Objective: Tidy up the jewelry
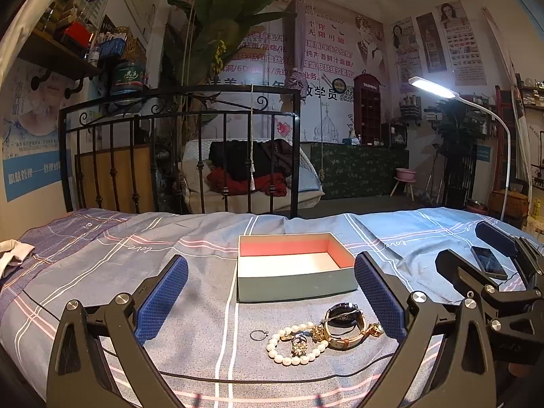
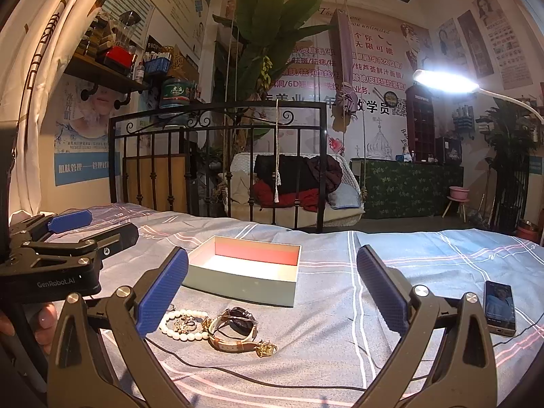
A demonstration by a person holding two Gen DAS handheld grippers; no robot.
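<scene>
Bed (image 1: 102, 265) with a grey-blue plaid sheet and black wrought-iron footboard (image 1: 176, 149), in a room with poster-covered walls, a tall leafy plant (image 1: 231, 17) and a lit white floor lamp (image 1: 431, 86). On the sheet: one open box (image 1: 295, 267), pale teal outside, pink and white inside, nothing visible in it. Just in front of the box, a cluster of jewelry: pearl bracelet (image 1: 295, 345) with a gold ornament lying within its loop; wristwatch (image 1: 343, 323) with gold case and tan strap, touching the bracelet; small gold pieces at the watch's side (image 1: 374, 329); thin dark ring (image 1: 259, 335), just left of the pearls and apart from them. Smartphone (image 2: 499, 306), screen lit, on the sheet to the right, well apart from the jewelry. A thin black cable (image 2: 238, 370) crosses the sheet in front. Left gripper (image 1: 270, 301): blue-padded fingers spread wide, holding nothing, jewelry lying between them. Right gripper (image 2: 272, 297): fingers likewise spread wide, holding nothing, box and watch between them.
</scene>
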